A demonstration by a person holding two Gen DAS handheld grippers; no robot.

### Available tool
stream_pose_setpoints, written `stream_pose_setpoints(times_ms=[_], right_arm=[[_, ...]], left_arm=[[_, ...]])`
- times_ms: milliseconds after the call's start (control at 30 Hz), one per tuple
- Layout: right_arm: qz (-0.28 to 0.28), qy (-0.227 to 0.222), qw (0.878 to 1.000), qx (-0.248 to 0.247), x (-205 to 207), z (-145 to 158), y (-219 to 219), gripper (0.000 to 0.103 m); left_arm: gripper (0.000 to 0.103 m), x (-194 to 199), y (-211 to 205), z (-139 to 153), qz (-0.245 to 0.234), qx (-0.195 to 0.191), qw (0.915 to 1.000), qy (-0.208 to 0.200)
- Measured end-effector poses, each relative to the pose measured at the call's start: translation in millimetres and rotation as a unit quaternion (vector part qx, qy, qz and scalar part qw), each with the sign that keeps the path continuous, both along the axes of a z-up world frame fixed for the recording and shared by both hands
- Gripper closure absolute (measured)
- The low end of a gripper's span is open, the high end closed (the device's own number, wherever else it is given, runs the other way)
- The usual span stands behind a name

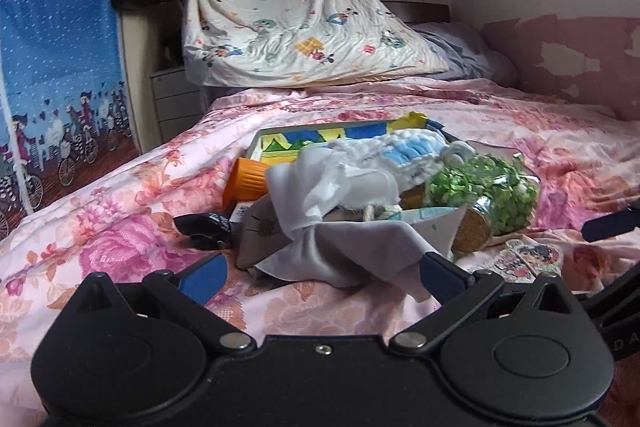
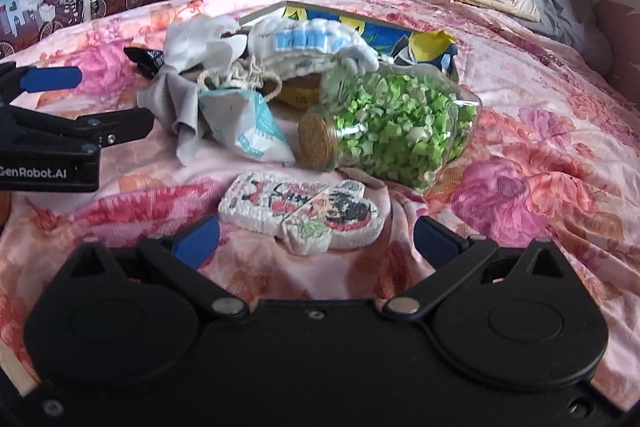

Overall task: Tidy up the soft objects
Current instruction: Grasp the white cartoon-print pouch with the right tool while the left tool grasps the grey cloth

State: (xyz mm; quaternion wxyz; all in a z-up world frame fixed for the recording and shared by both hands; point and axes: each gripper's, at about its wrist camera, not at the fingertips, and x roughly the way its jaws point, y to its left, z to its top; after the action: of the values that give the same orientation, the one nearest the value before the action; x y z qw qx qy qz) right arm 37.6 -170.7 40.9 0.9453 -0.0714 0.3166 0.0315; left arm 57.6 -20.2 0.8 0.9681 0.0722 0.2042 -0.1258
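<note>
The left gripper point(image 1: 322, 273) hangs low over the bed point(image 1: 120, 227) with its jaws spread wide and nothing between them, the blue pads to either side of the near corner of a grey cloth point(image 1: 352, 251). Left of that cloth lie a black wrapper point(image 1: 206, 229) and an orange cup point(image 1: 244, 183) on its side. The cloth trails out of a heap of soft things in the middle of the bed: a white rag point(image 1: 332, 183), a blue-and-white knitted piece point(image 1: 404, 153) and a coil of cord point(image 2: 236, 75), all against a shallow printed box point(image 1: 320, 139). Right of the heap a corked jar of green paper stars point(image 2: 396, 131) lies on its side. The right gripper point(image 2: 316, 241) is also wide apart and empty, just short of a flat printed pad point(image 2: 300, 211) near the front edge of the bed.
</note>
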Motion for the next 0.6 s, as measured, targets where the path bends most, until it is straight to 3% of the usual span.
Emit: stream_pose_setpoints(times_ms=[333, 500, 600], right_arm=[[-0.001, 0.005, 0.999, -0.045, 13.8, -4.5, -0.3, 0.001], [0.018, 0.01, 0.997, -0.081, 19.0, -10.6, 9.4, 0.001], [0.027, -0.006, 0.994, -0.102, 21.7, -11.4, 17.2, 0.007]], left_arm=[[0.002, 7.4, -13.7, -6.9, -0.04, 0.017, 0.9989, 0.015], [0.012, 22.2, -20.7, -10.5, -0.058, 0.007, 0.9974, 0.043], [0.019, 29.5, -21.5, -13.0, -0.064, -0.007, 0.9961, 0.06]])
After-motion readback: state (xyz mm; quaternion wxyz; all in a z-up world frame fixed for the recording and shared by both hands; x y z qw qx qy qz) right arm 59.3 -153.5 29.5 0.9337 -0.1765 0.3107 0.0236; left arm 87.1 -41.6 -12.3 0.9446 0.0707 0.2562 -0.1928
